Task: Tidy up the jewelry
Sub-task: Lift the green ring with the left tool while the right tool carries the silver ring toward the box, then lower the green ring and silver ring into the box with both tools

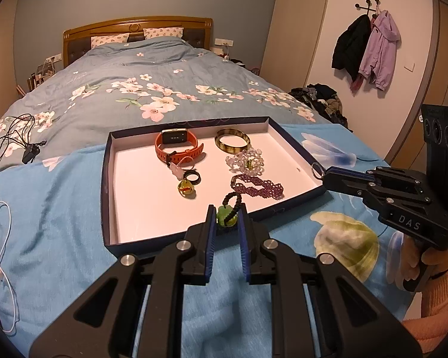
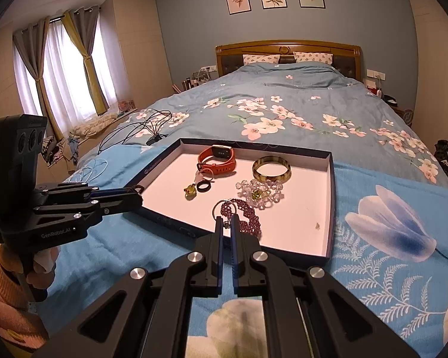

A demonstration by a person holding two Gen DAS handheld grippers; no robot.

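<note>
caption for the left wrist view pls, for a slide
Left gripper grips a green pendant at the tray edge; right gripper holds a metal ring.

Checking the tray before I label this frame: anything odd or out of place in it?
Only a small brownish speck lying loose on the tray floor near its right wall, apart from the jewelry; too small to identify. The orange watch, bangle and beaded bracelets lie flat and look intact.

My right gripper pinches a ring over the tray's near edge; my left gripper hovers far left.
</note>
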